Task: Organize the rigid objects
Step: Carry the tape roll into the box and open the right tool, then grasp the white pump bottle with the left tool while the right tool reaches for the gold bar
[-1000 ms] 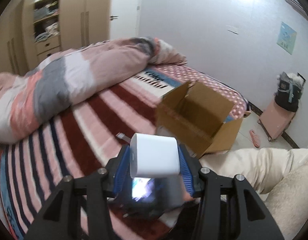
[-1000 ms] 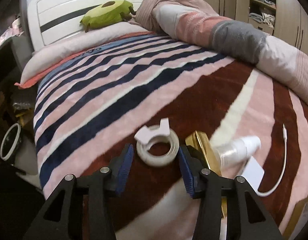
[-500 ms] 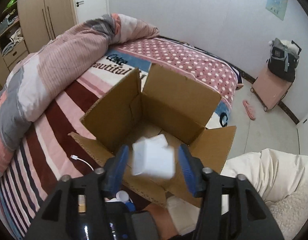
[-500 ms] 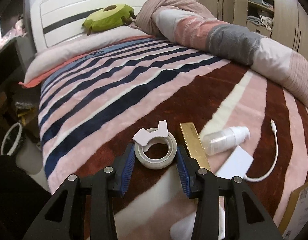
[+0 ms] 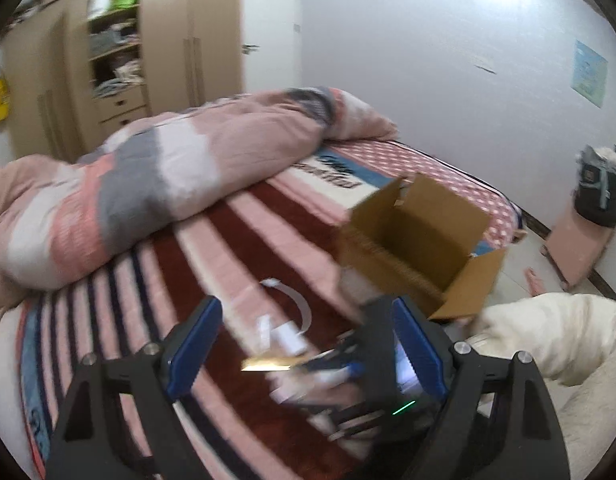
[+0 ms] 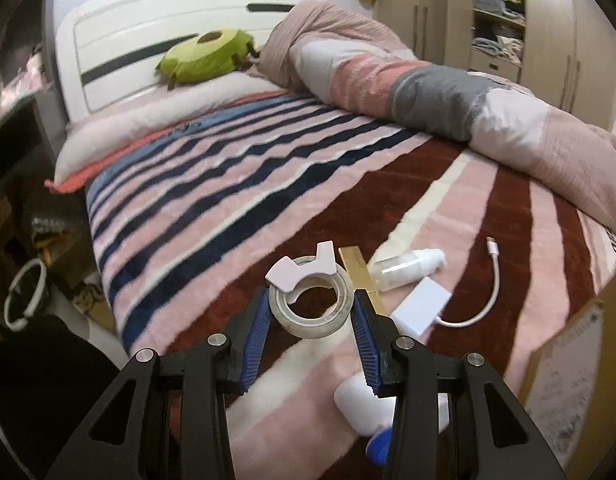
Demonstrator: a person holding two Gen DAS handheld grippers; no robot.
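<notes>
Tape roll (image 6: 311,307), translucent white, pale tab on top.

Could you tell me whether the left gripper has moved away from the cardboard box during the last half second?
Yes. The left gripper, now open and empty, has pulled back from above the cardboard box, which now sits farther off to its right.

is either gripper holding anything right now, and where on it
The right gripper brackets the tape roll, pads at its outer sides; firm contact cannot be told. The left gripper is open and holds nothing.
</notes>
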